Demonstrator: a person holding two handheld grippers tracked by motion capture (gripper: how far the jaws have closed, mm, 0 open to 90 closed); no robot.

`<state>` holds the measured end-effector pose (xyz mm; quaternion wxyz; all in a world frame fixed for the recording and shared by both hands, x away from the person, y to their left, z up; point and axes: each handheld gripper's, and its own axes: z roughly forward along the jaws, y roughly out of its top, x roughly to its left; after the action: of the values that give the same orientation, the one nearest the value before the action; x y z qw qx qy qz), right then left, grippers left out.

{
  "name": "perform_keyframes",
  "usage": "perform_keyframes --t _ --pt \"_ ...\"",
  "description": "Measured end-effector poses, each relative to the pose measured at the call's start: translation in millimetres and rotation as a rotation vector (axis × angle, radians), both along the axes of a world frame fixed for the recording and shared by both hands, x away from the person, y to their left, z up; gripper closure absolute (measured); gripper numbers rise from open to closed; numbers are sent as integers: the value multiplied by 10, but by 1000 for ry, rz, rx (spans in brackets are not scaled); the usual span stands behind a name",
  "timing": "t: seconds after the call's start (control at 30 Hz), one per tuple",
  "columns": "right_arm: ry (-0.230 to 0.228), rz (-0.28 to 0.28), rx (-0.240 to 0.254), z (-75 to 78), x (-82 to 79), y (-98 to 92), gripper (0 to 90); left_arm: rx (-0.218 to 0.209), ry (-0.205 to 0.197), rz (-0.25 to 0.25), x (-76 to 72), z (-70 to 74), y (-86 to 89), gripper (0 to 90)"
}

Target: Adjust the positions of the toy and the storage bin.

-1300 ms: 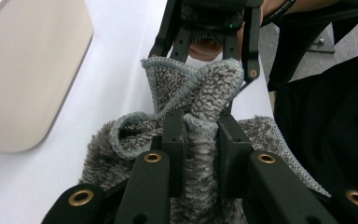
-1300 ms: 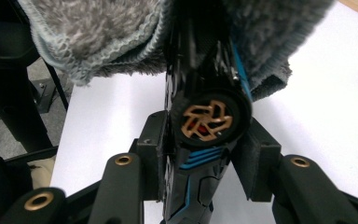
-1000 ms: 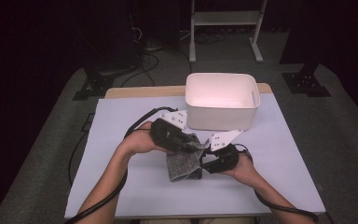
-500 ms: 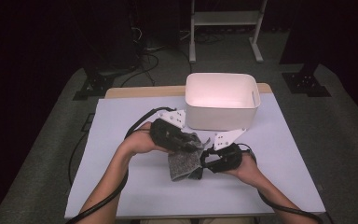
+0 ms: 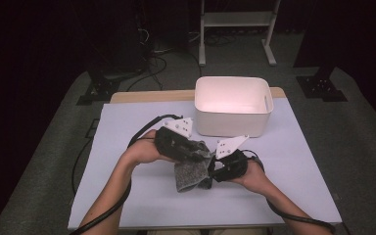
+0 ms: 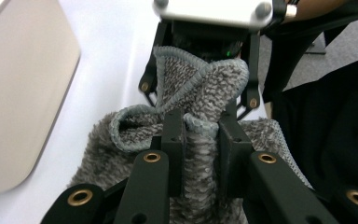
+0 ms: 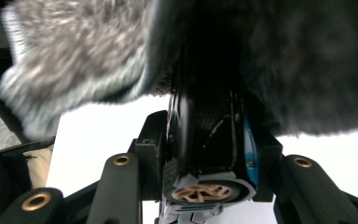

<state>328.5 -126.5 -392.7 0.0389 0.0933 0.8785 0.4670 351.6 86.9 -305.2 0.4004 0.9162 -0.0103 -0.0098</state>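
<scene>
Little shifted since earlier — right fingers [image 5: 214,171] just eased wider, dark cylindrical object [image 7: 207,140] between them. Left fingers [image 5: 206,155] clamped on grey fluffy cloth [image 5: 192,172], held above white tabletop [image 5: 127,127] — likely for wrapping.

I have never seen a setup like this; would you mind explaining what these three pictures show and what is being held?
There is no robot here. A person holds a hand tool with two black jaws in each hand. The high view looks down on the table from the person's side. The other two pictures come from small cameras riding on each tool and looking along its jaws.

A white tub stands on the table. Nearer the person, the left gripper pinches a fold of a fuzzy grey cloth. The right gripper faces it, with a corner of the same cloth between its jaws. Its own picture is dark and blurred, so I cannot tell whether it is squeezing the cloth.
</scene>
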Motion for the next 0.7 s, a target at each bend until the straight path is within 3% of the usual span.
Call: perform_keyframes --t 0.17,0.27,0.33,0.4,0.53,0.67,0.7 --pt "-1 0 0 0 3 -46 564 11 26 38 19 -147 191 758" --pt "8 -5 8 -8 16 -60 564 84 29 48 7 -307 217 759" --pt "1 -5 12 -12 14 -50 564 65 41 50 19 -329 259 759" --pt "-1 -5 18 -20 7 -45 564 39 45 57 20 -299 288 760" --pt "-4 -4 23 -26 -6 -27 565 36 25 45 0 -179 299 764" --pt "-8 2 31 -34 -16 7 565 1 17 25 -27 -34 270 764" --pt "-12 6 32 -36 -21 19 566 11 9 18 -35 -2 228 764"
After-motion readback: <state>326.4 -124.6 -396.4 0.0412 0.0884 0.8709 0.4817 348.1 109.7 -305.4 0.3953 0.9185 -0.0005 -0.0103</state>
